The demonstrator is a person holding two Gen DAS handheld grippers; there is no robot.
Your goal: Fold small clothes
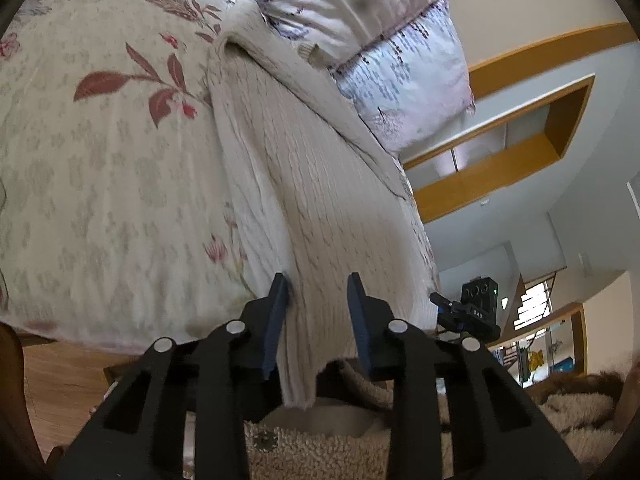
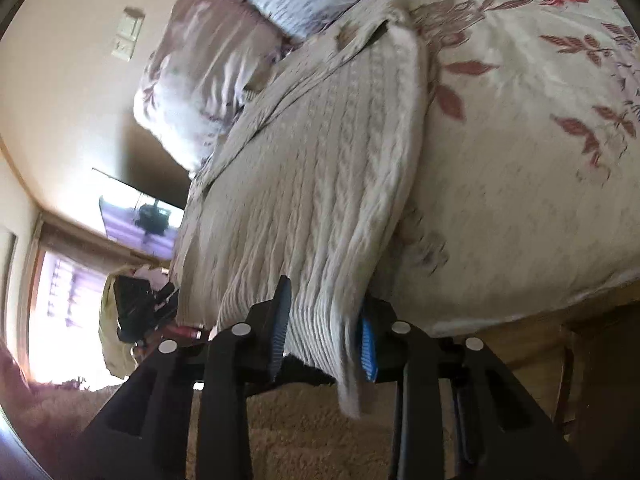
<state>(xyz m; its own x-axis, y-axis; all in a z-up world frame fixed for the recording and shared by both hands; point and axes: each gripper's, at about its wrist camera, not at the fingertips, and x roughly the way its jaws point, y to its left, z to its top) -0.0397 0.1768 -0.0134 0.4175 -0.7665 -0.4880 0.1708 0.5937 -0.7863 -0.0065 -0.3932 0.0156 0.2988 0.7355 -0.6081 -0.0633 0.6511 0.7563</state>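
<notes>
A cream cable-knit sweater [image 1: 304,184] lies lengthwise on the floral bedspread [image 1: 104,168], its hem hanging over the bed's near edge. My left gripper [image 1: 318,304] is open, its blue-padded jaws straddling the hem's left corner. In the right wrist view the same sweater [image 2: 320,168] runs up the bed, and my right gripper [image 2: 324,312] is open around the hem's right corner, the knit lying between the jaws. The right gripper also shows in the left wrist view [image 1: 468,312], beside the hem.
Pillows [image 1: 404,80] sit at the head of the bed, touching the sweater's far end. A shaggy beige rug [image 2: 304,432] lies below the bed edge. Wooden floor [image 1: 60,384] shows at the left. A wall-mounted TV [image 2: 140,208] and bright window [image 2: 60,308] are at the side.
</notes>
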